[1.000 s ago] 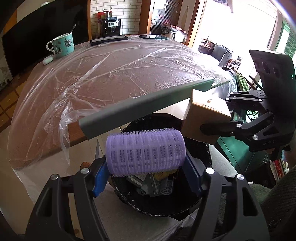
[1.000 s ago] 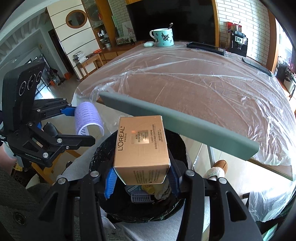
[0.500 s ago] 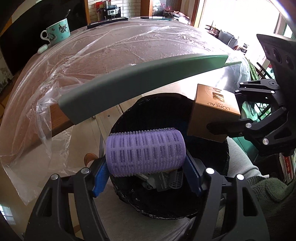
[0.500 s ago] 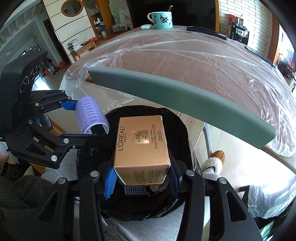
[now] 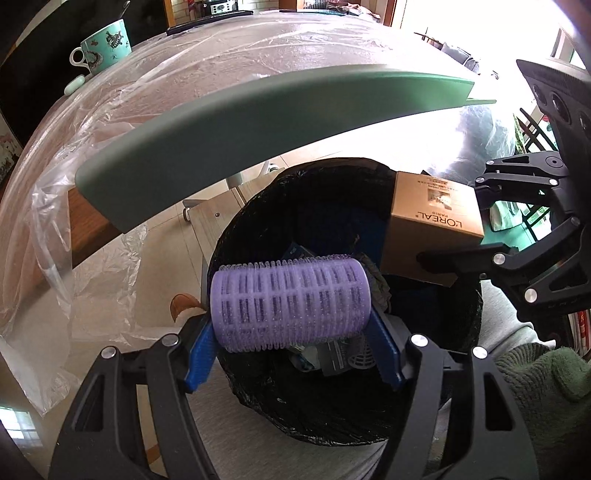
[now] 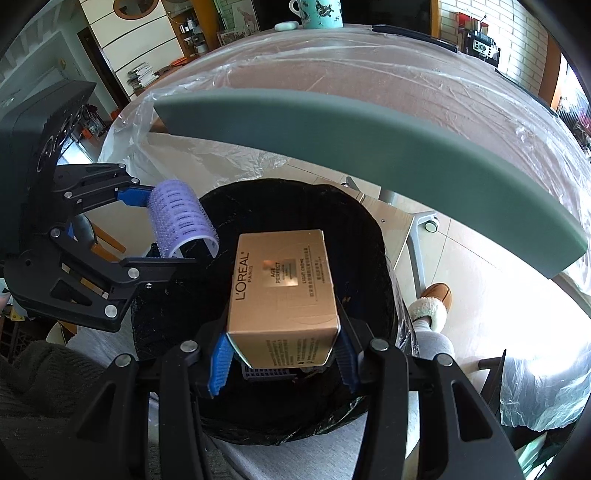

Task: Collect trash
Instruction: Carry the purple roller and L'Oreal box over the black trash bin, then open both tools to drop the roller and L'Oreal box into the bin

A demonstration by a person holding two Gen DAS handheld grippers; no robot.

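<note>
Both tongs sit lower over bin (image 5: 258, 398); left tongs (image 5: 290, 332) clamp roller (image 5: 290, 304); right tongs (image 6: 282, 354) clamp box (image 6: 282, 288).

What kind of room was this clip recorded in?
Most likely a home dining or living area: a plastic-covered wooden table with a teal mug, a brick wall, and a bag-lined trash bin beside it.

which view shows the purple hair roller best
The left wrist view: the hair roller lies broadside, centred, clamped in the left gripper. The right wrist view shows it at the left edge, end-on, partly behind a finger.
</note>
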